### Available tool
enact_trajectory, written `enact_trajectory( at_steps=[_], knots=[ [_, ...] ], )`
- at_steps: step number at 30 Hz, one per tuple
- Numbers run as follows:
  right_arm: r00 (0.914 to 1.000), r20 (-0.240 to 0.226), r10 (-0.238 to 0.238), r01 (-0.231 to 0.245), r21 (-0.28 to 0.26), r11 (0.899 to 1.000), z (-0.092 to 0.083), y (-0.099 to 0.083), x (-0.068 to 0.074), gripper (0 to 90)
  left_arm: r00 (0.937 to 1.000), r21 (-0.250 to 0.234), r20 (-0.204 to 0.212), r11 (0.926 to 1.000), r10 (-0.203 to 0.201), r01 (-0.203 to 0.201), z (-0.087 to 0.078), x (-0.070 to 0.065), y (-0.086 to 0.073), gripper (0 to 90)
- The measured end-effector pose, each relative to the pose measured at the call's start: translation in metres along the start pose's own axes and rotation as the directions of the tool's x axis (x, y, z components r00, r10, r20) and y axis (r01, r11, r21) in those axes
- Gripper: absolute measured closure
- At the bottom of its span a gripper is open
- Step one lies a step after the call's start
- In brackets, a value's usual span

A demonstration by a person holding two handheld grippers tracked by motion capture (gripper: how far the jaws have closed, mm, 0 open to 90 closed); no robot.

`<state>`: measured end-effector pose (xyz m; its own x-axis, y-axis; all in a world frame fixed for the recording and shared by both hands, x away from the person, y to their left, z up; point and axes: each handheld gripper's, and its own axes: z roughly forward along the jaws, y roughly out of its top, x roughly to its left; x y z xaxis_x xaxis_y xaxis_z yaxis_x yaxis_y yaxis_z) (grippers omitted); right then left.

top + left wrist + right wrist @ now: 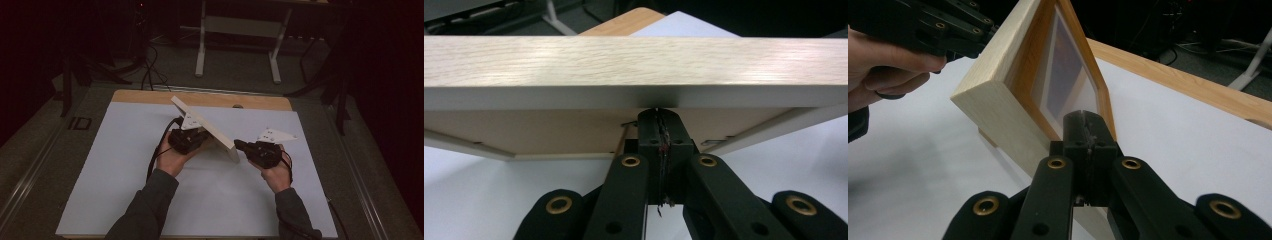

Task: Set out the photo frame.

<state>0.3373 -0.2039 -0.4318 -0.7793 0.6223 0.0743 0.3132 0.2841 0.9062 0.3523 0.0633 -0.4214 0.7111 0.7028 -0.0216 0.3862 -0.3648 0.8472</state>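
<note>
Frame (pixel 205 127) of pale wood stands tilted on the white sheet (pixel 100 175) near the table's middle, 1 long edge down and its upper corner leaning toward the far left. In the right gripper view its glazed front (pixel 1063 75) faces the open right half of the sheet. The left gripper (pixel 189 140) sits against the frame's back, its 2 jaws pressed together with nothing between them, tips right at the back panel under the rim (pixel 634 95). The right gripper (pixel 240 146) is just beside the frame's near lower end, its 2 jaws likewise pressed together and empty. Bare sheet lies wide on the left and at the front. The table's wooden edge (pixel 260 102) runs just behind the frame.
</note>
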Motion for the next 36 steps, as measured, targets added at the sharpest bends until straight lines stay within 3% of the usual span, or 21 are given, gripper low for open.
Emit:
enact_trajectory(
  at_steps=[4, 27, 36],
  knots=[
    [1.0, -0.007, -0.004, 0.004, -0.001, 1.0, 0.002, 0.002, 0.002, 90.0, 0.9992, 0.017, 0.039, 0.9998, 0.011, -0.012, 0.0, -0.002, 0.001, 90.0],
    [0.9965, -0.065, -0.053, 0.054, 0.019, 0.998, 0.01, 0.006, 0.02, 90.0, 0.9978, 0.031, 0.064, 0.9993, 0.019, -0.021, 0.0, 0.006, 0.002, 90.0],
    [0.9937, -0.083, -0.075, 0.078, 0.03, 0.997, 0.013, 0.007, 0.027, 90.0, 0.9897, 0.034, 0.14, 0.9988, 0.03, -0.035, -0.008, 0.006, 0.0, 89.0]
  ],
)
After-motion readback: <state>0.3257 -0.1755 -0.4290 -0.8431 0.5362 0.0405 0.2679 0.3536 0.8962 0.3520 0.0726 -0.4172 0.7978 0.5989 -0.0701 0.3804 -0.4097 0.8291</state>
